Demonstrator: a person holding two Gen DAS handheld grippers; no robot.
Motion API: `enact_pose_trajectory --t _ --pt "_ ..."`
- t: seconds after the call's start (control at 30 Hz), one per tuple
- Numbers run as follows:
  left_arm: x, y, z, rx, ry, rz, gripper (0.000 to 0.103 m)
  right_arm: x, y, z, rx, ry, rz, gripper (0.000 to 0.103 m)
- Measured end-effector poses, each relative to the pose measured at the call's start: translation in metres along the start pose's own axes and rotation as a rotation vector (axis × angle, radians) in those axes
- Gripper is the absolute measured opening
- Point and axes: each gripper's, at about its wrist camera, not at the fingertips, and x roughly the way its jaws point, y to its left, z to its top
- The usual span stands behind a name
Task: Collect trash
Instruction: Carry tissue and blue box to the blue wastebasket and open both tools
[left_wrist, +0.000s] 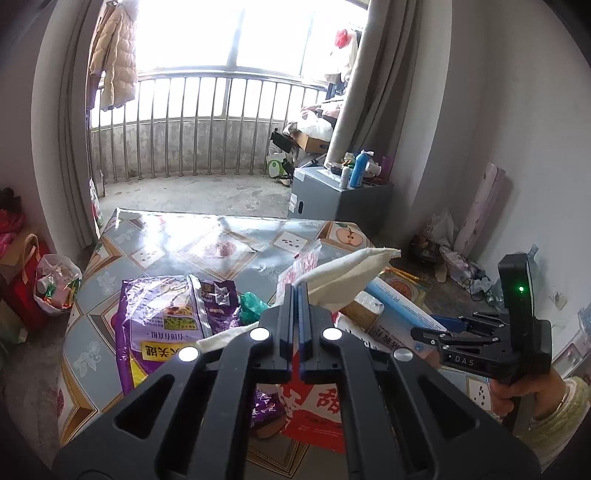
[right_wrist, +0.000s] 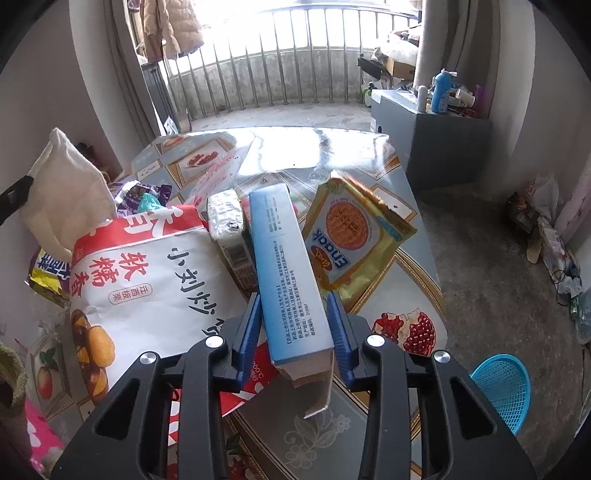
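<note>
Trash covers the near half of the patterned table (right_wrist: 332, 147): a red-and-white chestnut bag (right_wrist: 147, 280), a purple snack bag (left_wrist: 166, 310), a yellow biscuit packet (right_wrist: 354, 243), a small carton (right_wrist: 231, 229), and a long blue box (right_wrist: 288, 273).

That blue box is what the next move appears to turn on. It lies directly ahead of the right gripper (right_wrist: 295, 325), its long axis running straight away from the jaws toward the balcony railing, with its torn near end sitting between the two blue pads (right_wrist: 251, 325). The jaws stand partly open and astride it; the left pad looks to be at the box's side, the right one seems to have a sliver of gap, so I would not call it a firm hold. This hand is plainly the nearer one to the box.

The left gripper (left_wrist: 298, 291) is squeezed fully together on a cream cloth bag (left_wrist: 347, 273), pinching its fabric and holding it raised above the clutter, probably as the sack for the rubbish. A blue mesh basket (right_wrist: 502, 387) sits on the floor at the right.
</note>
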Motion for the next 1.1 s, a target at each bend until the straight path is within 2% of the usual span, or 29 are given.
enact_pose_trajectory --t 0.2,0.4,0.5,0.63,0.73,0.87,1.0,1.1 --pt "-0.017 0.004 0.014 -0.058 -0.049 -0.015 0.000 -0.036 0.001 0.000 0.019 -0.081 -0.025 0.030" --pt "-0.049 -0.012 0.026 -0.060 -0.113 -0.049 0.000 -0.088 -0.010 -0.007 0.081 -0.192 0.039 0.030" --pt "-0.062 -0.029 0.033 -0.058 -0.122 -0.105 0.000 -0.122 -0.018 -0.015 0.122 -0.266 0.071 0.030" --pt "-0.069 -0.066 0.043 -0.042 -0.106 -0.228 0.000 -0.164 -0.036 -0.031 0.165 -0.351 0.041 0.030" --pt "-0.053 -0.106 0.049 -0.026 -0.042 -0.352 0.000 -0.193 -0.061 -0.052 0.217 -0.396 -0.034 0.030" --pt "-0.006 -0.176 0.052 -0.015 0.116 -0.526 0.000 -0.225 -0.109 -0.090 0.343 -0.431 -0.153 0.030" --pt "0.049 -0.275 0.040 0.059 0.266 -0.631 0.000 -0.245 -0.167 -0.131 0.504 -0.431 -0.331 0.030" --pt "0.094 -0.355 0.023 0.119 0.374 -0.692 0.000 -0.248 -0.214 -0.161 0.636 -0.404 -0.395 0.030"
